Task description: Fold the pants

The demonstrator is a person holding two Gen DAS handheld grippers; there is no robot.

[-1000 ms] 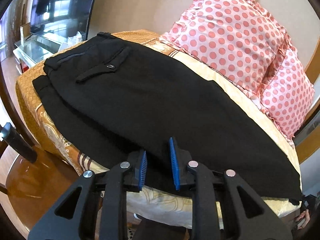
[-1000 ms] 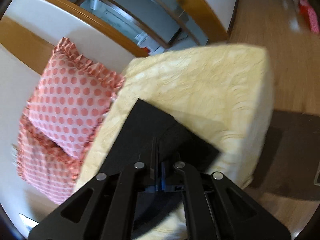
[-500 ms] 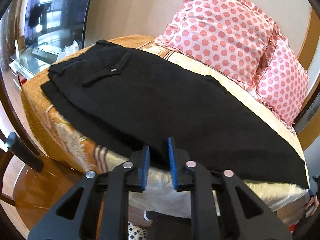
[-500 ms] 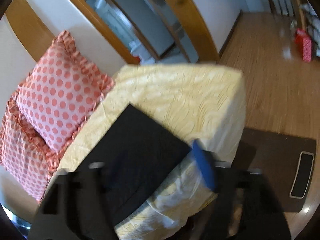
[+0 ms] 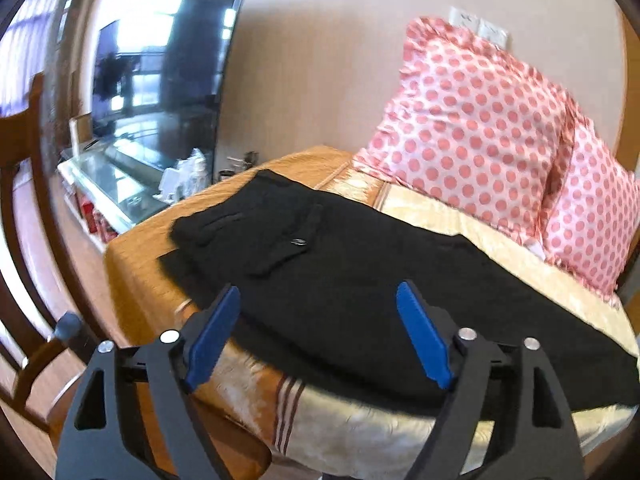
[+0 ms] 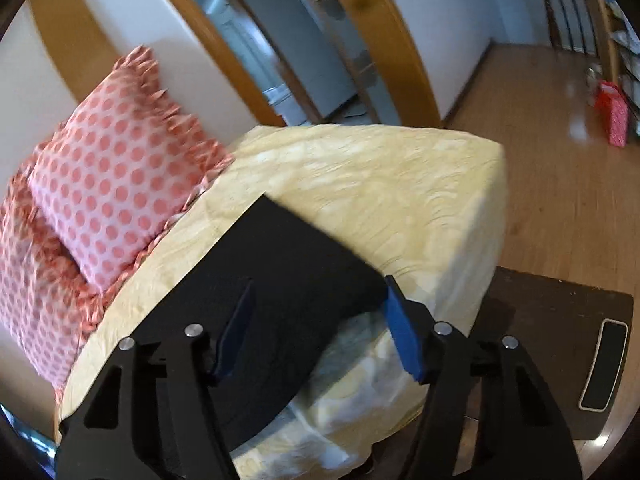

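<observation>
Black pants (image 5: 360, 280) lie flat along the bed, one leg laid on the other, waistband and a buttoned back pocket (image 5: 296, 242) at the far left. My left gripper (image 5: 320, 312) is open and empty, hovering just above the near edge of the pants at mid-length. The leg hems (image 6: 296, 272) show in the right wrist view near the bed's corner. My right gripper (image 6: 320, 304) is open and empty, just above the hem end.
Two pink polka-dot pillows (image 5: 480, 128) lean on the wall behind the pants. The yellow bed cover (image 6: 380, 184) ends at a corner on the right. A TV (image 5: 160, 72) stands at the left. A wooden chair (image 5: 24, 240) and a dark floor mat (image 6: 560, 320) flank the bed.
Both grippers have opened wide: the right let go of the hem it held, the left spread its jaws. Both pulled back and rose slightly from the pants.
</observation>
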